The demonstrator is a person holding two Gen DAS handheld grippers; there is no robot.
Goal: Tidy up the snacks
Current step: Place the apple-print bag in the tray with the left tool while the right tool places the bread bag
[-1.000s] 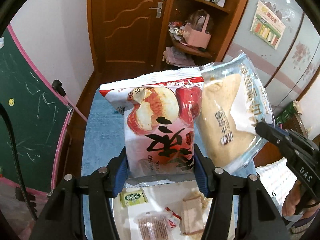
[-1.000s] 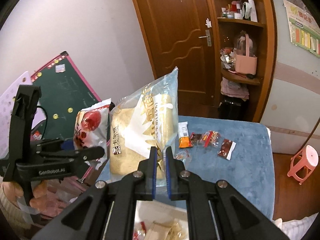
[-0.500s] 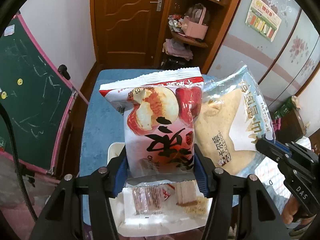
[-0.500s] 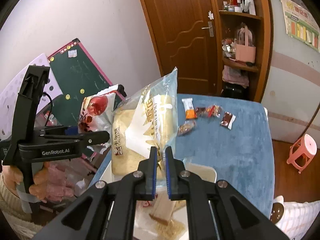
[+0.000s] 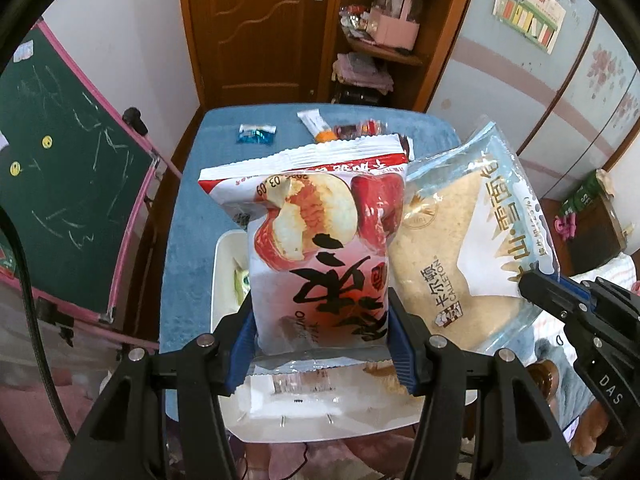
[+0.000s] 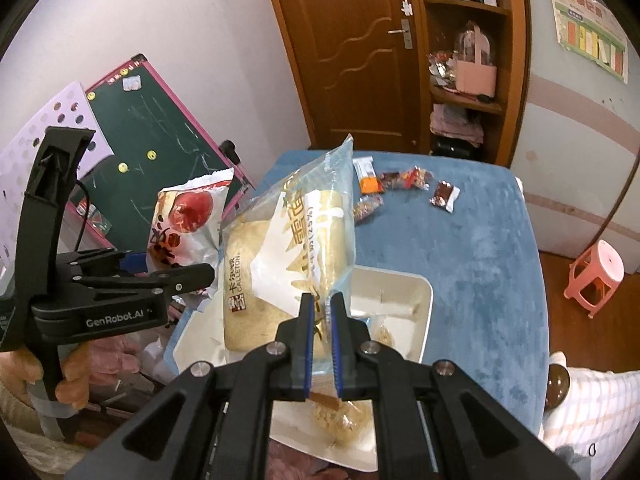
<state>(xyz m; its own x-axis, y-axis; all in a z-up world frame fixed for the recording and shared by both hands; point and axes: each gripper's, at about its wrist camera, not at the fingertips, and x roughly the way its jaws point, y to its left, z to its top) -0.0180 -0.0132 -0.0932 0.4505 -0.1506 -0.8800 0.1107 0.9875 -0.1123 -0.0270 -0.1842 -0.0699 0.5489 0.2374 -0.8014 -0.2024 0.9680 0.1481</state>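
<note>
Both my grippers hold a snack bag above the white tray.

My left gripper (image 5: 322, 334) clamps the red-and-white jujube snack bag (image 5: 316, 248) by its lower sides, holding it upright over the white tray (image 6: 424, 300) at the near end of the blue table (image 6: 480, 240). My right gripper (image 6: 320, 332) pinches the edge of the clear bread bag (image 6: 288, 256), just right of the red bag. A few small wrapped snacks (image 6: 404, 180) lie at the far end; what sits in the tray is mostly hidden, perhaps wafers.
</note>
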